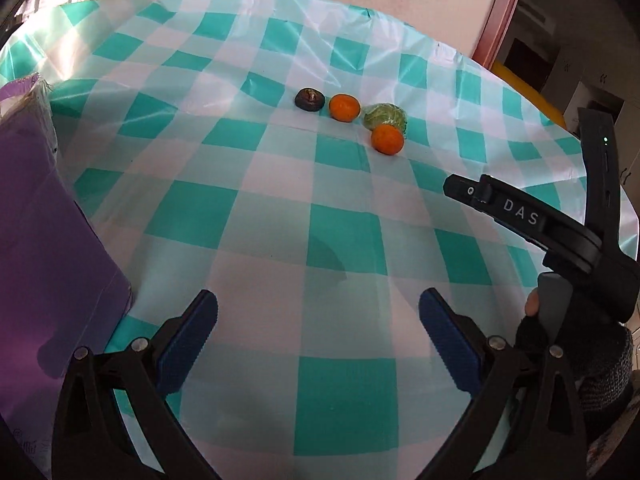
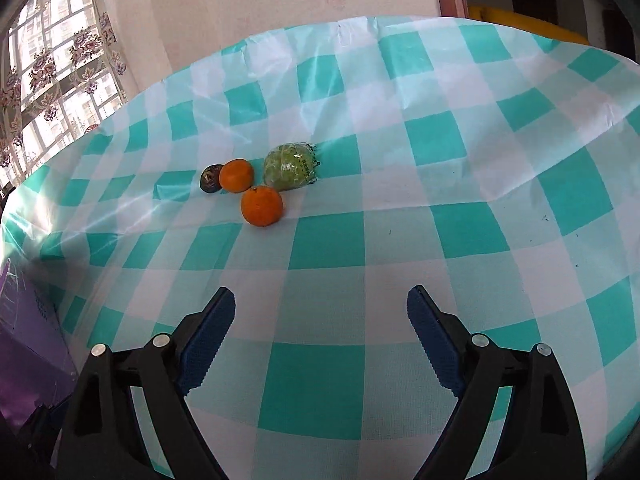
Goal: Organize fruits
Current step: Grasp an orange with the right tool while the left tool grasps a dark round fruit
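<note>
Jaws apart and empty, purple bag (image 1: 48, 216) contents hidden

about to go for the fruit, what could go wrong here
The near orange touches the wrapped green item; closing the right tool on it may nudge both. Round fruit could roll on the slick checked cloth. The dark fruit hides behind the far orange.

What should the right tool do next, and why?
Probably ease the right tool forward toward the nearer orange. Its jaws stand wide with nothing between them, the fruit cluster lies well ahead on the checked tablecloth, and that orange sits closest, with clear cloth in front.
</note>
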A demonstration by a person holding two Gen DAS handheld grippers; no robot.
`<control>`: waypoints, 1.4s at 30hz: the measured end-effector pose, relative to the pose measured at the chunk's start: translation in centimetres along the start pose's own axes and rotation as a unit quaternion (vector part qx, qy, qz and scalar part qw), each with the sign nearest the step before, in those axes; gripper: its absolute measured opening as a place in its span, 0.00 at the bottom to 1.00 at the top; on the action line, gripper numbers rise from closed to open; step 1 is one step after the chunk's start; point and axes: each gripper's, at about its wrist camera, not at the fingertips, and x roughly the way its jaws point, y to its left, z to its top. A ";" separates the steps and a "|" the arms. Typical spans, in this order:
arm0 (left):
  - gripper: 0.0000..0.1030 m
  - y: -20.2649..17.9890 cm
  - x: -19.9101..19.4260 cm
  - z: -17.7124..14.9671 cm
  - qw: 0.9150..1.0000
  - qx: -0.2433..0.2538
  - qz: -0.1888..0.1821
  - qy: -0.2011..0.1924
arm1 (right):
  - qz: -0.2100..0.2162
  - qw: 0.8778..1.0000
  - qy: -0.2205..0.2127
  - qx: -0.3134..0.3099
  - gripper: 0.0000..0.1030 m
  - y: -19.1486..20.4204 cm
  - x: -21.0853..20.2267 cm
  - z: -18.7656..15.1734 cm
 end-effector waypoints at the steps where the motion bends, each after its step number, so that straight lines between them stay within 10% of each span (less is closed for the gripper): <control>1: 0.98 0.2 0.0 0.1 1.000 -0.003 -0.003 -0.007 | 0.003 1.000 0.001 -0.003 0.79 0.3 0.5 0.4; 21: 0.98 -0.3 5.5 5.2 1.000 -0.017 0.017 0.016 | 0.017 0.996 0.061 -0.071 0.35 4.9 8.9 5.9; 30: 0.98 0.1 8.6 9.6 0.997 -0.056 0.054 -0.014 | 0.101 0.982 -0.003 0.157 0.33 -3.9 7.6 6.4; 42: 0.91 -1.3 13.7 16.2 0.994 -0.046 0.088 -0.044 | 0.103 0.985 -0.008 0.139 0.33 -3.3 7.3 6.4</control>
